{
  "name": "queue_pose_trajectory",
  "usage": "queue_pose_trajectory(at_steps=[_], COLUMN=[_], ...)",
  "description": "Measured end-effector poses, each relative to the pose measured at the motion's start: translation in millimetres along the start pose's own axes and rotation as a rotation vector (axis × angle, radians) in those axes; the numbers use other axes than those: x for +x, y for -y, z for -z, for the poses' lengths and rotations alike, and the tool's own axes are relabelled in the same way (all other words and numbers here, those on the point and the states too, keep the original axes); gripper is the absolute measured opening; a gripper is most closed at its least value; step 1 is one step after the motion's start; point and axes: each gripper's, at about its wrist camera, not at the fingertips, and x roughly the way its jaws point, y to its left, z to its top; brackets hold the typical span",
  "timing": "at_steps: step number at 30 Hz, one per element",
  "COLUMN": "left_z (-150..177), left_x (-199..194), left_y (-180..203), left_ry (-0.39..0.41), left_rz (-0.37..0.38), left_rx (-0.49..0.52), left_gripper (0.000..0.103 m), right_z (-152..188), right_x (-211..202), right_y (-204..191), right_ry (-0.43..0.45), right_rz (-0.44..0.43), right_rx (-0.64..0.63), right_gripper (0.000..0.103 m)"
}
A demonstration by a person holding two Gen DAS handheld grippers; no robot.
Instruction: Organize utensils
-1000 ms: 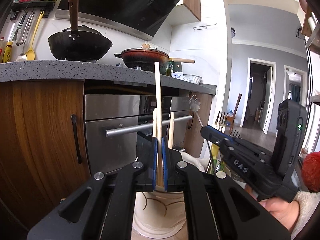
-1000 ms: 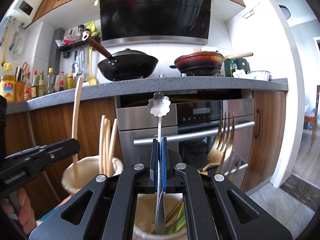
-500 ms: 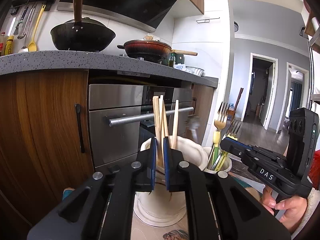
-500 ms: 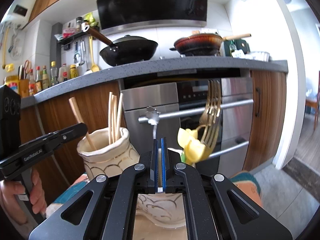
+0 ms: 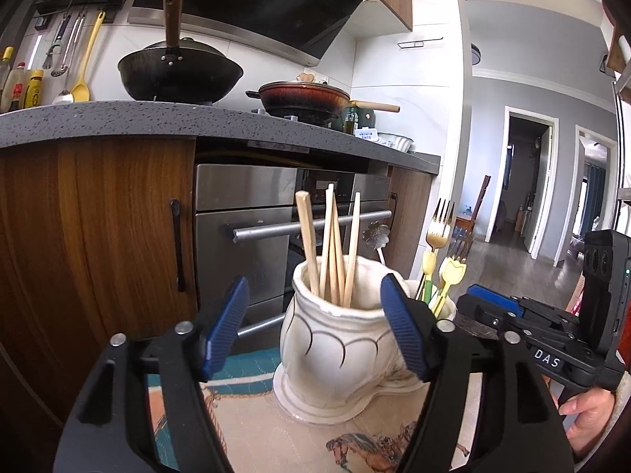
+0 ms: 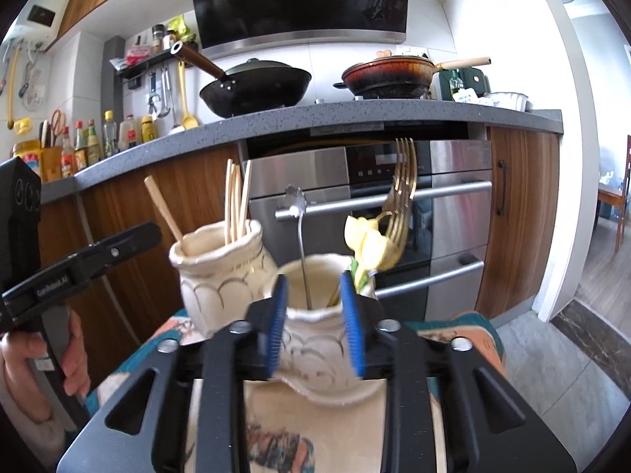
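— Left wrist view: both vases standing on the mat [image 5: 244, 414]. Chopstick vase [image 5: 335, 339] holding four chopsticks [image 5: 331, 252], upright inside. Sorted so far?

— Right wrist view: looks so. Second vase [image 6: 315, 339], just right of the chopstick vase, holding the flower spoon [image 6: 300, 236], forks [image 6: 400, 189] and yellow-handled pieces.

— Grippers?

— Left gripper [image 5: 315, 323] opening wide, nothing between the pads. Right gripper [image 6: 315, 323] opening too, straddling the second vase's rim, pads off the spoon.

— Left to do?

— Probably little; no loose utensils visible near the chopstick vase.
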Motion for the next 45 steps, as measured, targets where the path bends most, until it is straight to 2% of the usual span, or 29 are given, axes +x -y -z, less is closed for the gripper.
queue_pose_trajectory(at_steps=[8, 11, 14, 19, 25, 45], left_z=[30, 41, 48, 57, 60, 64], left_x=[-34, -46, -57, -65, -66, -57], left_y=[9, 11, 8, 4, 14, 15], left_ry=[-0.017, -0.012, -0.009, -0.021, 0.005, -0.025], left_rz=[-0.089, -0.131, -0.150, -0.171, -0.214, -0.195], left_rx=[0.033, 0.048, 0.023, -0.008, 0.072, 0.090], left_gripper=[0.093, 0.097, 0.097, 0.097, 0.097, 0.097], right_z=[19, 25, 30, 34, 37, 37], right_x=[-27, -37, -47, -52, -50, -47], right_y=[-3, -3, -2, -2, -3, -2], right_ry=[-0.004, 0.007, 0.031, 0.053, 0.061, 0.050], right_rz=[0.045, 0.051, 0.060, 0.095, 0.115, 0.142], right_rx=[-0.053, -0.064, -0.066, -0.095, -0.103, -0.098], right_gripper=[0.075, 0.084, 0.093, 0.095, 0.095, 0.096])
